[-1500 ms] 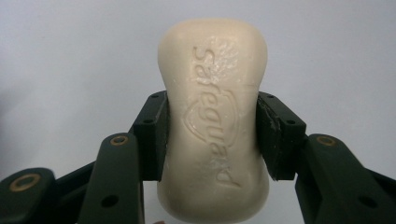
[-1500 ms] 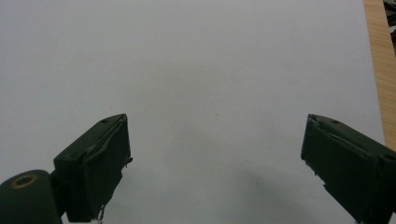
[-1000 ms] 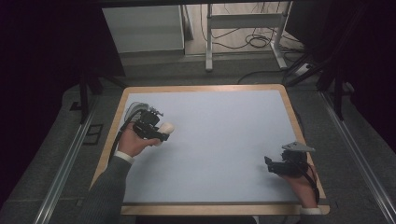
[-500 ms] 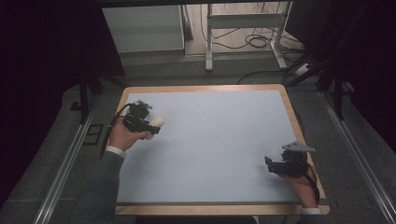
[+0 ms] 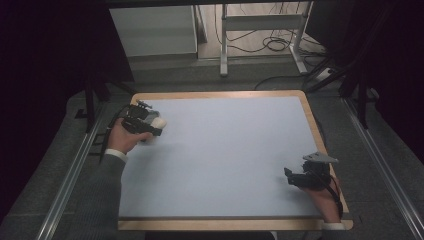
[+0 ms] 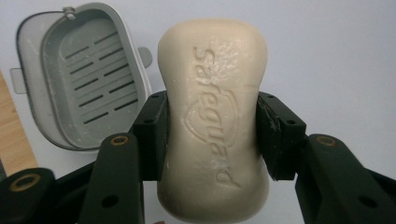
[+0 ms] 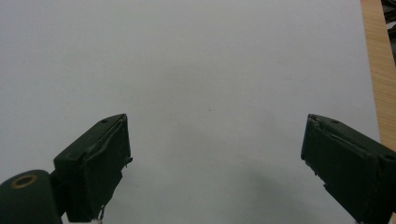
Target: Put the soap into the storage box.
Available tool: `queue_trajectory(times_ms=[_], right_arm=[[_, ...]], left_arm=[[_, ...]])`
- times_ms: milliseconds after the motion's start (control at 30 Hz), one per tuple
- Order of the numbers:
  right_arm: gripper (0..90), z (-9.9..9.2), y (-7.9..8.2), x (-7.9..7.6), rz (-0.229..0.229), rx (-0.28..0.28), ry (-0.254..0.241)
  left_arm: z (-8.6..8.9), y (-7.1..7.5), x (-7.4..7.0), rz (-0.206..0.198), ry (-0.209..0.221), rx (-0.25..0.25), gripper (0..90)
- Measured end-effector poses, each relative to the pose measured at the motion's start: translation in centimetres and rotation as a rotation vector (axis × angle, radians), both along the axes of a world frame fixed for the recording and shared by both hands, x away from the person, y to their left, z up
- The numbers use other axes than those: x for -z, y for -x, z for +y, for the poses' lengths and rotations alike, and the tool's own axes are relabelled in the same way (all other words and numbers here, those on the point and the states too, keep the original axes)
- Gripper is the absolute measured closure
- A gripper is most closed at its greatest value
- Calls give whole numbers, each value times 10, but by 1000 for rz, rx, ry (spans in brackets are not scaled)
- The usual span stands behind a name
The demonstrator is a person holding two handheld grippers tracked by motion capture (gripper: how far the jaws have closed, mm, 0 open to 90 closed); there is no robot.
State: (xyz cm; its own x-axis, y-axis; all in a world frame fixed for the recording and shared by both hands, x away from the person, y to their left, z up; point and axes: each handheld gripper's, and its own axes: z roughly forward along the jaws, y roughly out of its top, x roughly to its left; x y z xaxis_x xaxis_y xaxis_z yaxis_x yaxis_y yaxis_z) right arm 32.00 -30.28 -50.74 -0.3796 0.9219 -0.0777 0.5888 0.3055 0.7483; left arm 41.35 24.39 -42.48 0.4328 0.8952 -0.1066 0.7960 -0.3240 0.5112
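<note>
The left tongs [image 6: 212, 135] are clamped on a cream bar of soap [image 6: 214, 116], one black pad pressed against each long side at the bar's waist, so the bar sticks out beyond the pads with its embossed brand lettering facing the camera. Just beside the soap, in the left gripper view, a grey soap dish [image 6: 81, 79] lies on the pale blue worktop [image 6: 327, 56] with its slotted drain tray showing, empty; the soap is held clear of it, not touching. A strip of wooden worktop edge [image 6: 14, 140] shows on the far side of the dish from the soap. In the high view the left tongs [image 5: 159, 123] sit near the worktop's far left corner, the soap [image 5: 160, 122] showing as a pale spot at their tip; the dish is hidden there under the gripper. The right tongs [image 7: 215, 154] stand wide apart with nothing between them, above bare blue surface, well away from the soap dish. In the high view the right tongs [image 5: 290, 174] are near the worktop's right rim [image 5: 320, 145], across the worktop from the dish.
</note>
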Motion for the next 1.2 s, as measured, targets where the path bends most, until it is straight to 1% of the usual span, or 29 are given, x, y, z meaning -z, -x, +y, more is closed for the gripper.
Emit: queue_trajectory(times_ms=[67, 267, 367, 433, 467, 533, 600, 633, 667, 700, 733, 800, 933, 1000, 1067, 1133, 1200], right_arm=[[80, 0, 0, 0, 0, 0, 1], [79, -1, 0, -1, -2, 3, 0], [80, -1, 0, 0, -1, 2, 2], [80, 0, 1, 0, 2, -2, 2], [80, 0, 1, 0, 2, -2, 2], [80, 0, 1, 0, 1, -3, 5], [79, 0, 1, 0, 0, -1, 6], [80, 0, 1, 0, 0, -2, 5], [80, 0, 1, 0, 0, -2, 5], [79, 0, 1, -1, -3, -8, -3], [79, 0, 1, -1, -3, -8, -3], [79, -1, 1, -1, -11, -16, -2], [79, -1, 1, -1, -11, -13, -4], [79, -2, 1, -1, -12, -13, -3], [79, -2, 1, -1, -14, -14, -3], [79, -2, 1, -1, -15, -17, -2], [80, -2, 2, -1, -17, -17, -2]], left_arm=[[1, -1, -2, -3, -11, -1, 496], [5, -5, -6, -10, -15, -15, 496], [9, -9, -6, -9, -5, -30, 496], [14, -15, -2, 5, 3, -44, 496], [14, -15, -2, 5, 3, -44, 496], [18, -20, 1, 12, 9, -61, 496], [24, -27, 6, 26, 13, -89, 496], [26, -30, 8, 36, 13, -94, 496], [26, -30, 8, 36, 13, -94, 496], [31, -35, 13, 47, 10, -110, 496], [31, -35, 13, 47, 10, -110, 496], [36, -42, 20, 60, 6, -134, 496], [37, -46, 23, 63, 2, -144, 496], [38, -50, 26, 53, -16, -155, 496], [38, -51, 26, 48, -13, -164, 496], [39, -56, 31, 56, -17, -176, 496], [38, -58, 33, 59, -21, -182, 496]])
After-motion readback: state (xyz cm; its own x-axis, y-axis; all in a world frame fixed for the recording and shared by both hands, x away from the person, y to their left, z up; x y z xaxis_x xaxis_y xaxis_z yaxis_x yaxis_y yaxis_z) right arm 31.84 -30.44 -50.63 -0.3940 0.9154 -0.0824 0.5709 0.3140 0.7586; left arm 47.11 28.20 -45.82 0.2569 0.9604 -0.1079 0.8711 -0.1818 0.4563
